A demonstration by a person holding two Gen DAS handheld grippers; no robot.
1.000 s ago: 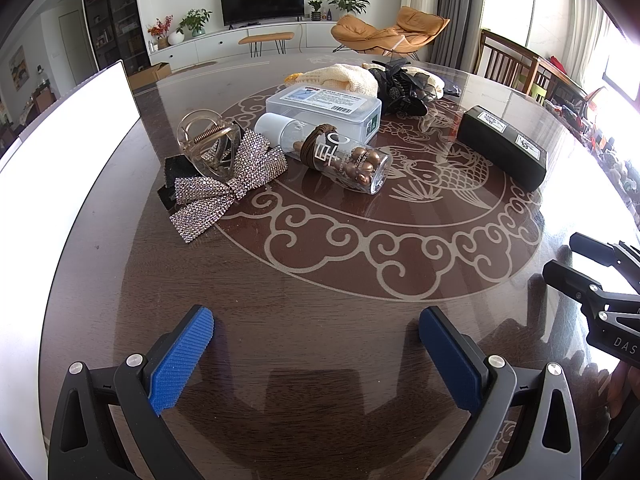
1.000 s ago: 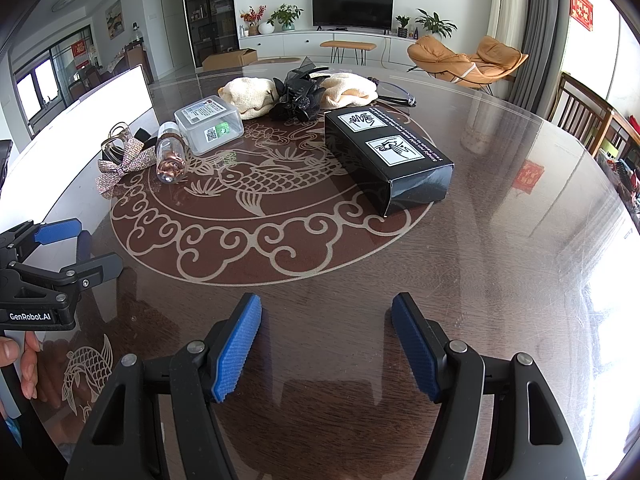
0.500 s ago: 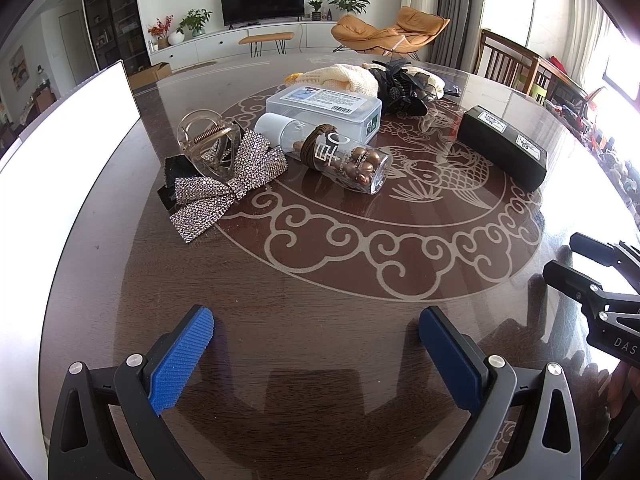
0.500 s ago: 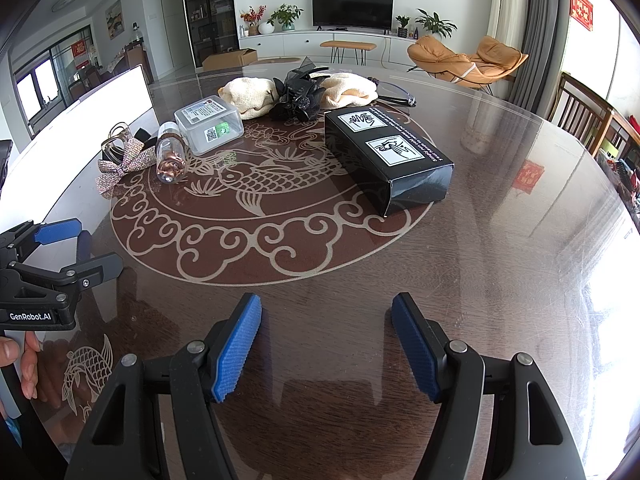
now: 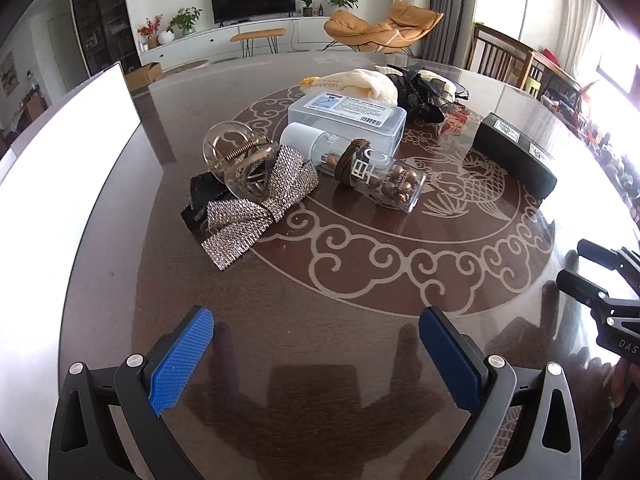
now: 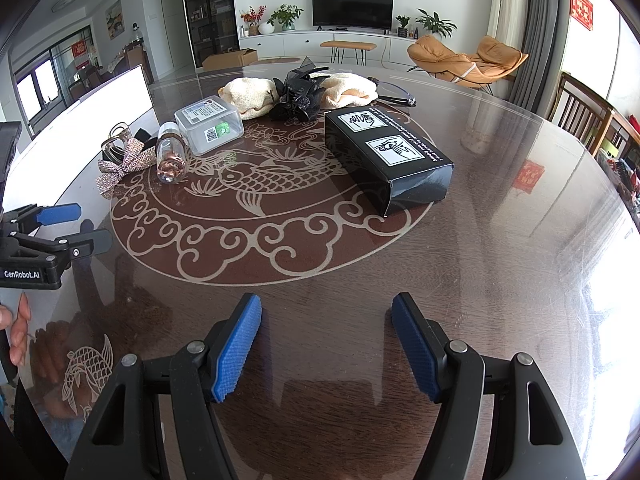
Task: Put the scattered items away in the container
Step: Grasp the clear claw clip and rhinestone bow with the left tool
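Scattered on the round table are a rhinestone bow [image 5: 256, 204] with a clear claw clip [image 5: 236, 160] on it, a clear bottle of brown beads [image 5: 372, 172], a labelled plastic box [image 5: 348, 120], cream cloths [image 5: 352, 82], a black hair piece [image 5: 420, 96] and a black carton [image 6: 388, 160]. A white container [image 5: 60, 152] stands along the left edge. My left gripper [image 5: 316, 320] hovers open over bare table, short of the bow. My right gripper [image 6: 326, 308] is open too, nearer than the black carton, with nothing between its fingers.
Dark-framed glasses [image 6: 396, 94] lie behind the cloths. The glass tabletop [image 6: 500, 240] carries a fish and cloud pattern. A person's fingers [image 6: 18, 324] show at the left edge, below the left gripper [image 6: 76, 226]. Wooden chairs [image 6: 592, 120] stand beyond the right rim.
My left gripper has edged forward toward the bow and bottle, which now look a little larger and closer. The right gripper has stayed where it was, and no item has moved.
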